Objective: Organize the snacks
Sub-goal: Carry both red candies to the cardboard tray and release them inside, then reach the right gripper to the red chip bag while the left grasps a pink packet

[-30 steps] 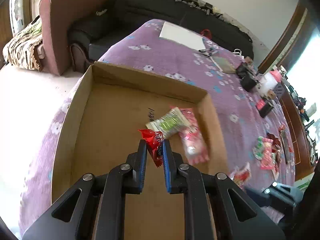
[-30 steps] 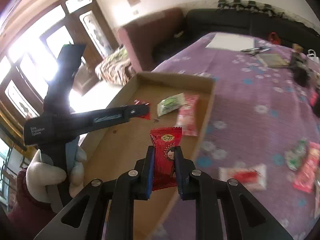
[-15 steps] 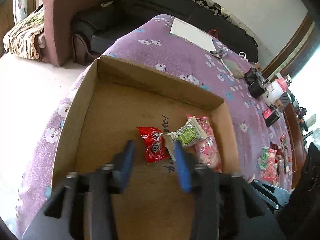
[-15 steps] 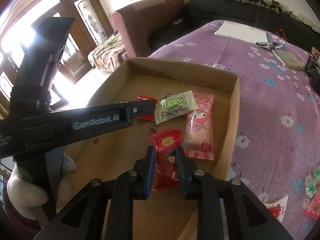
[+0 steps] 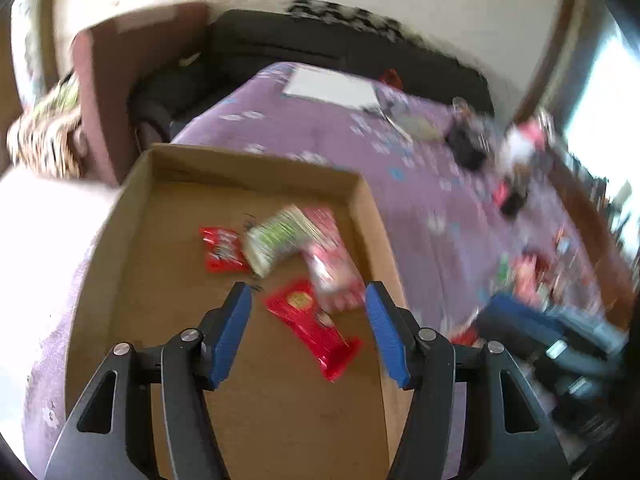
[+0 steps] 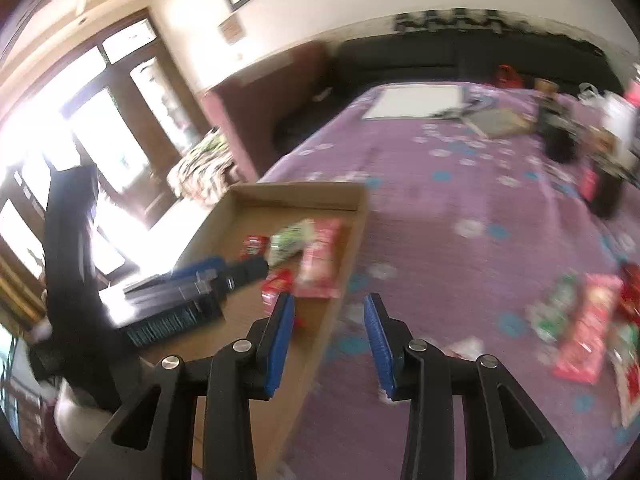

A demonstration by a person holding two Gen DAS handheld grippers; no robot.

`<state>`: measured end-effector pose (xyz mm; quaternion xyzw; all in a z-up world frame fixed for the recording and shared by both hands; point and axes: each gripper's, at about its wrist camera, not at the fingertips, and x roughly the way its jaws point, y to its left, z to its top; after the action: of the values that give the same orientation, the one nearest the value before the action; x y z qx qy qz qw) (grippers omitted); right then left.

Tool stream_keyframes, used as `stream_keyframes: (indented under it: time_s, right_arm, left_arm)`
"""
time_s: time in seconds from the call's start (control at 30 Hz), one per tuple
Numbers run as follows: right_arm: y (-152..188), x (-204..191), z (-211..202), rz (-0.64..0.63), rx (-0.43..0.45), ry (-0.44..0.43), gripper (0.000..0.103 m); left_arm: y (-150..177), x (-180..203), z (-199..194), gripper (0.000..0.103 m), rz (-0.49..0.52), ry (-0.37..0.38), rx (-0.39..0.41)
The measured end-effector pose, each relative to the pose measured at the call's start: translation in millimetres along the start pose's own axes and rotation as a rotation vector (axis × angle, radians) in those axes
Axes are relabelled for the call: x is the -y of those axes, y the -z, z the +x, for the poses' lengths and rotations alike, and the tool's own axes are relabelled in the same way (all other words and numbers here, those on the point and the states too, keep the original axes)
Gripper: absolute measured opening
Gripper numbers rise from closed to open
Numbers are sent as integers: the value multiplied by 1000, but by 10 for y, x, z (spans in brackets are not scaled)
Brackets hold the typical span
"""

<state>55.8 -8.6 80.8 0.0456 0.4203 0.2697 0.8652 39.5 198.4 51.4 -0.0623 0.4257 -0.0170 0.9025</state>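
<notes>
Both my grippers have let go since a second ago. My left gripper [image 5: 307,300] gapes wide above the shallow brown cardboard box [image 5: 120,240]; my right gripper [image 6: 330,312] hangs wide over its rim, empty. Both small red snack packets [image 5: 312,320] lie inside beside the green [image 5: 276,236] and pink [image 5: 332,256] ones.

A box [image 5: 120,264] sits on the table [image 5: 424,208]. Inside it, four snack packets [image 5: 280,236] cluster toward its right wall, one [image 5: 312,324] nearest the camera at 6 o'clock of the rest. More packets [image 6: 584,332] lie on the table at the box's 3 o'clock, a sheet of paper [image 5: 332,88] at 12.
</notes>
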Motion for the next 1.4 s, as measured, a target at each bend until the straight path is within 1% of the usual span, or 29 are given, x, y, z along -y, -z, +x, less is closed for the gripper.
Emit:
stream_keyframes:
  time_s: [0.03, 0.07, 0.1, 0.17, 0.23, 0.27, 0.37, 0.47, 0.6, 0.7, 0.8, 0.83, 0.9, 0.97, 1.03, 1.1, 1.17, 1.2, 1.27, 1.3, 1.33, 1.4]
  right_arm:
    - [32, 77, -69, 10, 5, 11, 38]
    - [46, 159, -119, 17, 9, 23, 38]
    - [79, 253, -184, 25, 15, 42, 38]
    - [159, 449, -316, 43, 26, 69, 38]
    - [243, 672, -462, 79, 38, 95, 38]
    - [286, 800, -538, 103, 46, 107, 38]
    - [401, 1111, -739, 172, 66, 133, 38]
    - [525, 1393, -978, 219, 94, 170, 39]
    - [677, 1753, -1276, 264, 118, 225, 39]
    - [773, 2055, -1398, 304, 118, 271, 40]
    - [810, 2218, -1393, 334, 119, 276, 40]
    - [798, 2241, -1359, 332, 115, 275, 40]
    - [749, 2269, -1274, 326, 109, 281, 40]
    - [704, 2305, -1199, 345, 109, 296, 40]
    - [648, 2355, -1142, 362, 122, 305, 40]
    - [523, 2407, -1076, 364, 134, 322, 40]
    - [390, 2462, -967, 357, 118, 338, 40]
    - [318, 2506, -875, 359, 95, 350, 40]
    - [261, 2559, -770, 358, 75, 357, 40]
    - [241, 2572, -724, 346, 74, 372, 37]
    - [237, 2577, -708, 339, 72, 378, 31]
    - [261, 2580, -730, 334, 70, 367, 23]
  left_arm:
    - [10, 63, -14, 59, 33, -25, 11]
    - [17, 116, -71, 59, 63, -47, 43]
    - [11, 145, -139, 59, 78, -46, 79]
    - [-21, 164, -248, 59, 86, -14, 133]
    - [-47, 207, -259, 59, 111, -27, 149]
    - [-52, 235, -219, 59, 128, -23, 136]
    - [-23, 257, -14, 59, 134, -29, 15]
    - [55, 177, 21, 59, 101, -4, -43]
    - [175, 38, -52, 59, 64, 11, -59]
    - [142, -50, -240, 59, 11, 31, -8]
    - [45, 23, -501, 59, -10, 72, 49]
    - [8, 122, -594, 59, 1, 95, 60]
    - [-26, 292, -660, 59, 23, 128, 63]
    - [-31, 498, -695, 59, 42, 178, 49]
    - [-16, 699, -667, 59, 50, 232, 19]
    - [2, 844, -622, 58, 53, 264, -5]
    - [20, 1030, -555, 58, 69, 277, -24]
    - [27, 1119, -524, 58, 78, 278, -34]
    - [69, 1308, -474, 58, 97, 296, -55]
    - [81, 1414, -438, 58, 109, 302, -65]
    - [88, 1478, -405, 58, 120, 305, -72]
    - [109, 1637, -315, 58, 143, 311, -97]
